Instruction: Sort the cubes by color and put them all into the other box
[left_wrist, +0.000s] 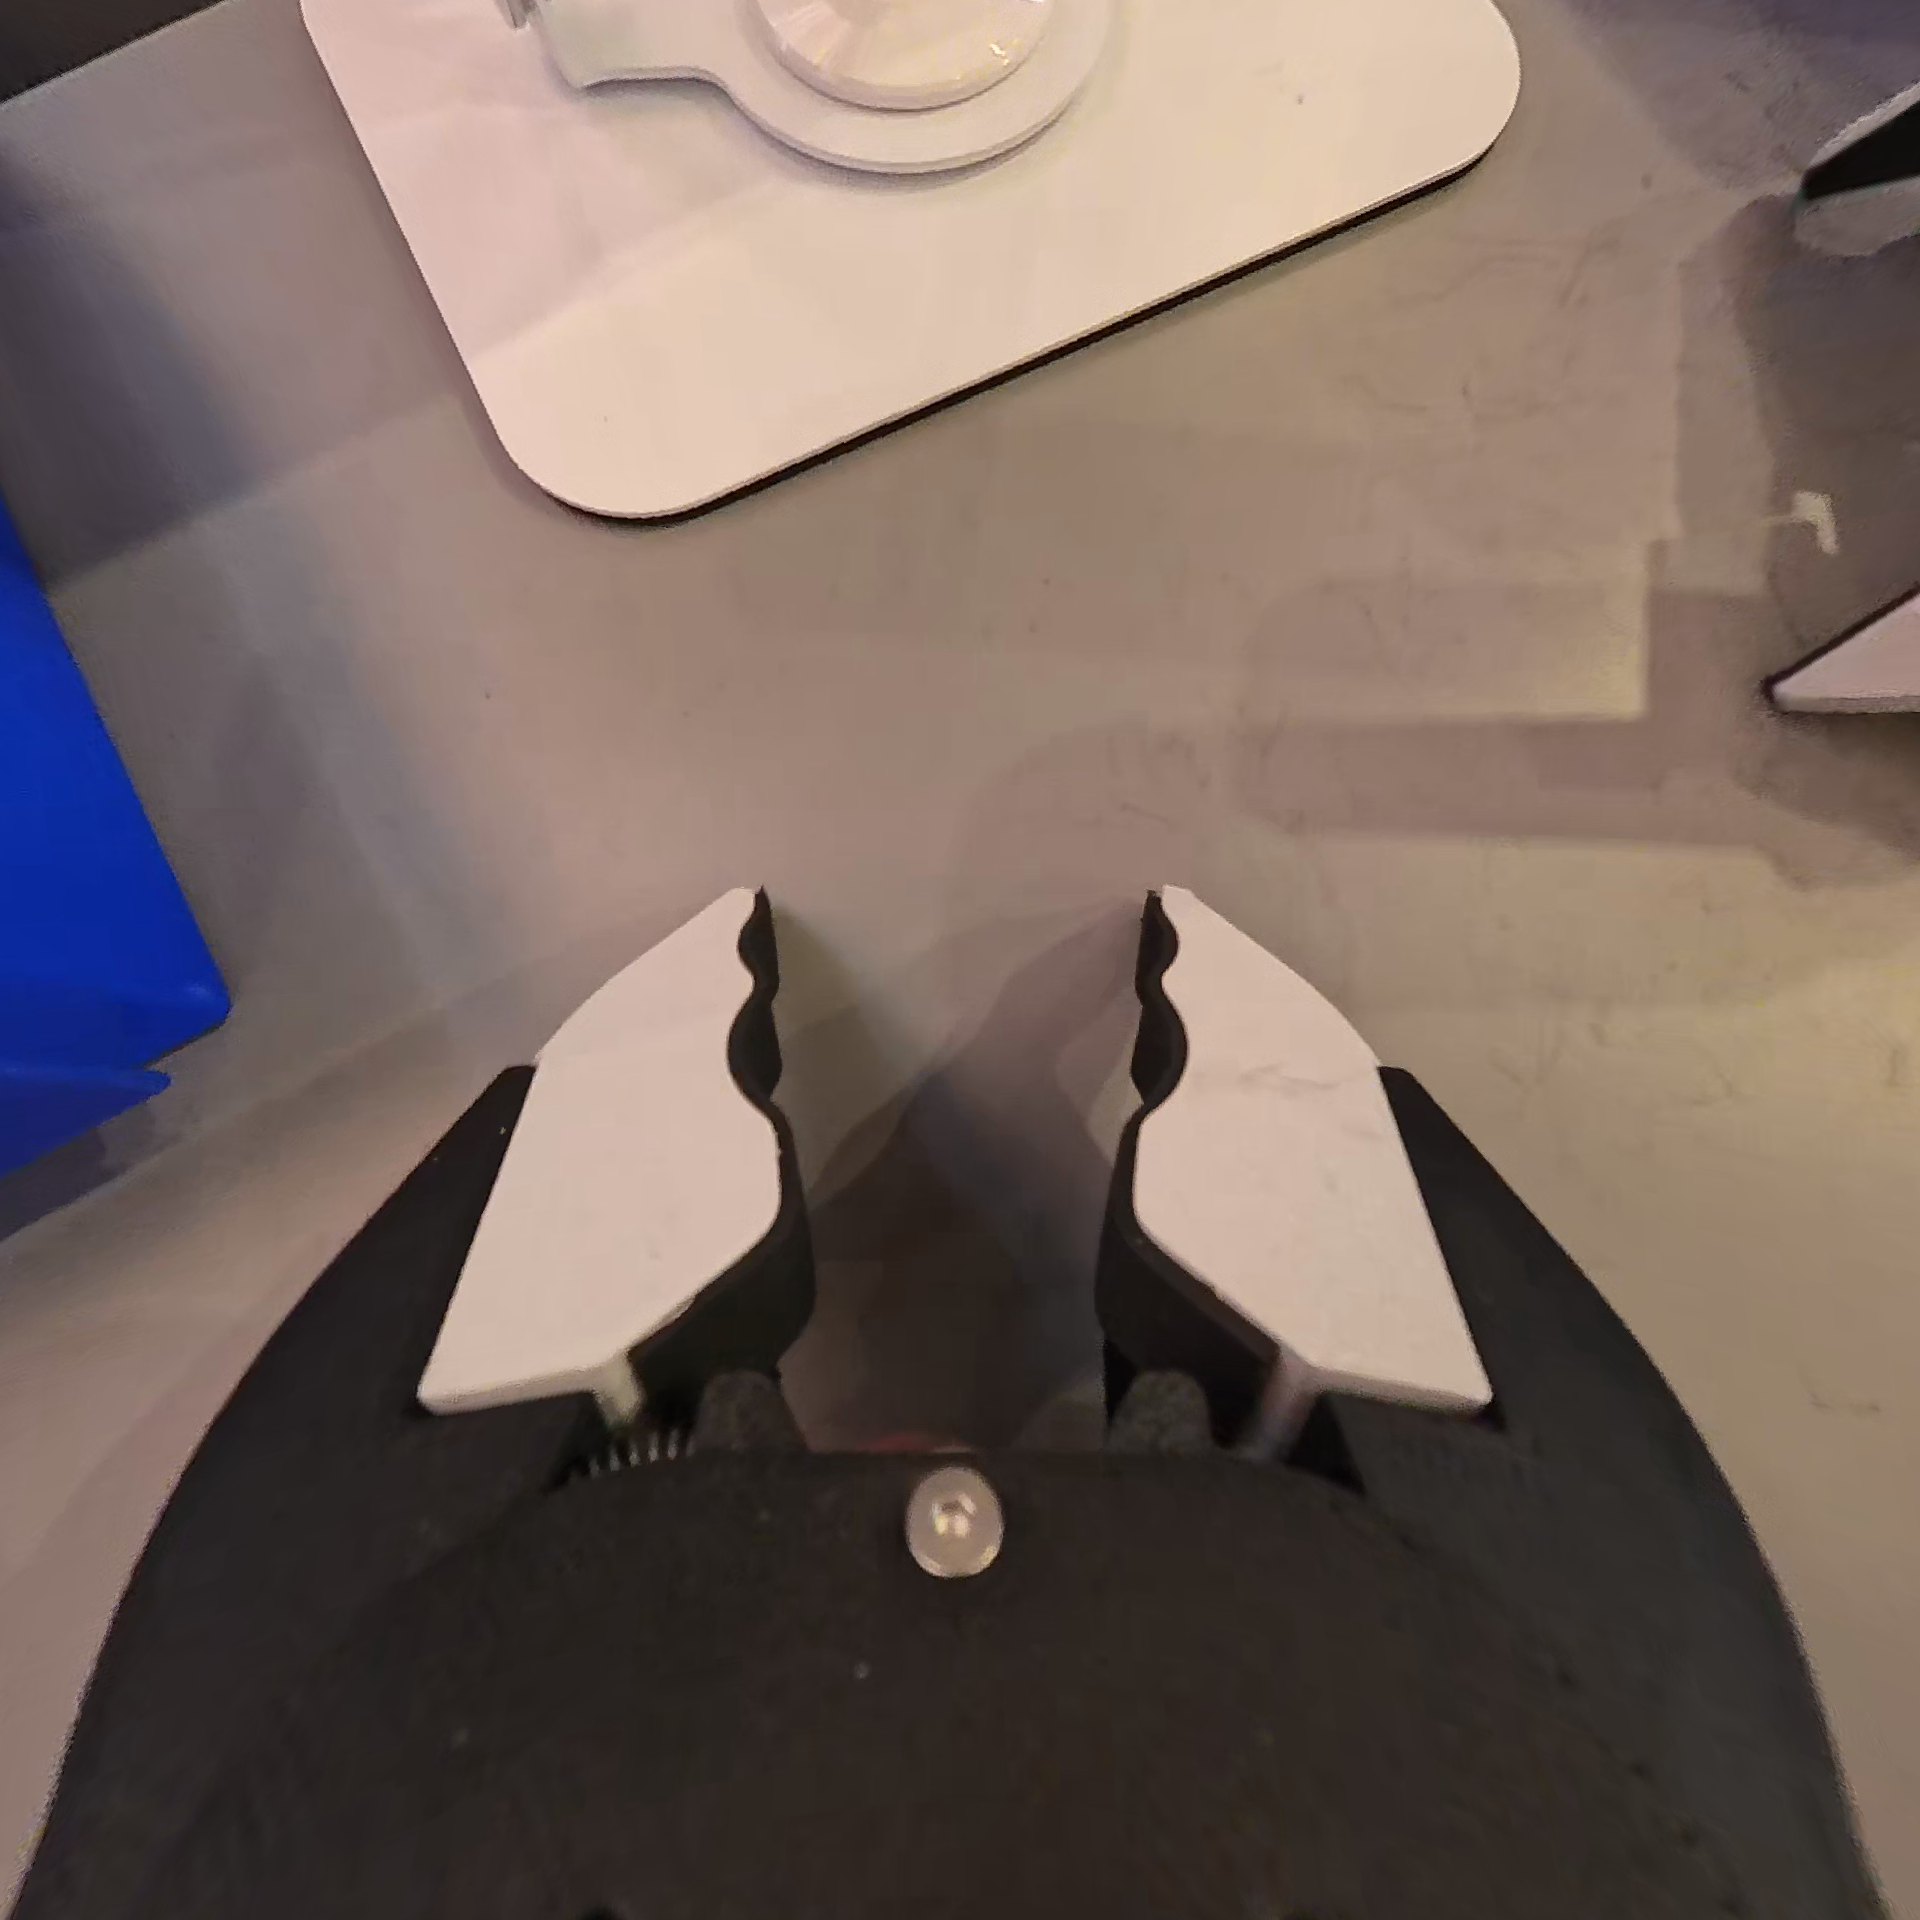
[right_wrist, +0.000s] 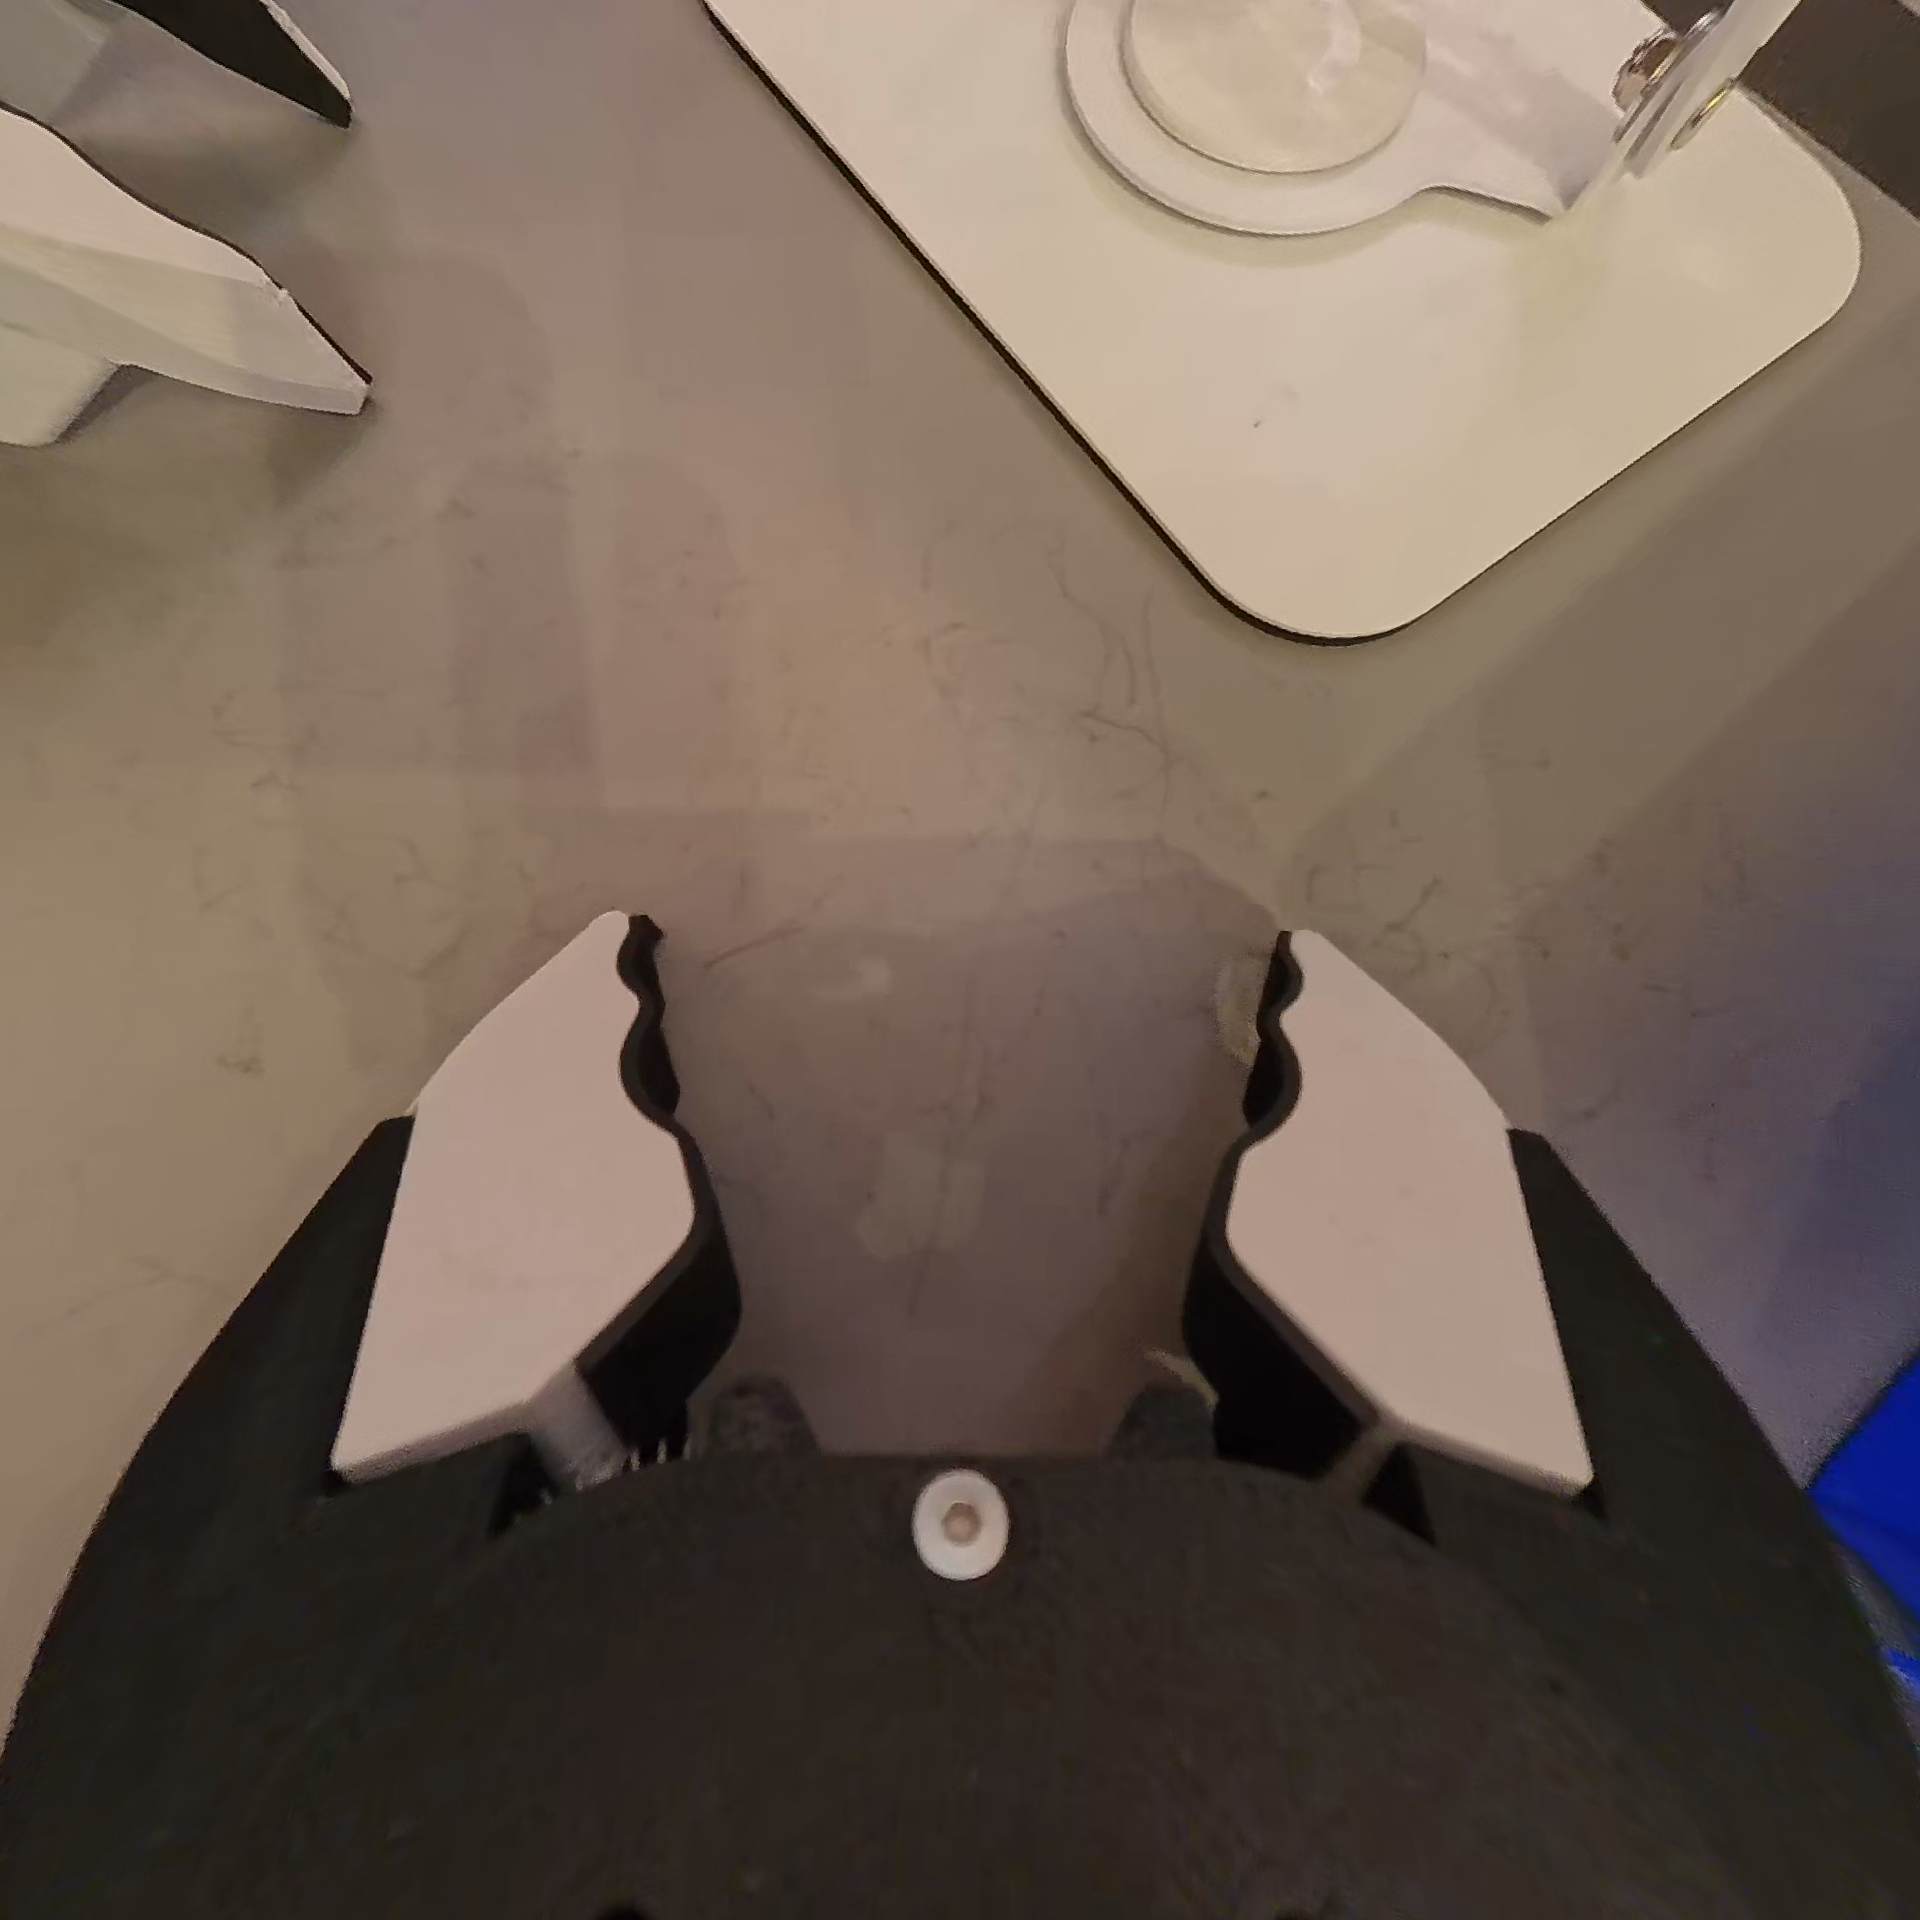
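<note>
No cubes showed, only blue box corners (left_wrist: 83, 831) at the desk (left_wrist: 935, 675) edges, both grippers (left_wrist: 956, 904) (right_wrist: 961, 930) empty, jaws apart; cubes likely light, rigid, best pinched across flat faces.

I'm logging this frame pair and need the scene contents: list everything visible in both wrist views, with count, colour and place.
table: one, grey, scuffed, beneath everything
mat: one, white with a dark edge, rounded corners, lying flat on the table ahead of both grippers
suction-cup mount: one, white base with a clear disc, on the mat
blue box: blue plastic at the left edge of the left wrist view; another blue patch at the lower right edge of the right wrist view
cubes: none in view
left gripper: white fingers, black body, open, empty
right gripper: same build, open, empty
</note>
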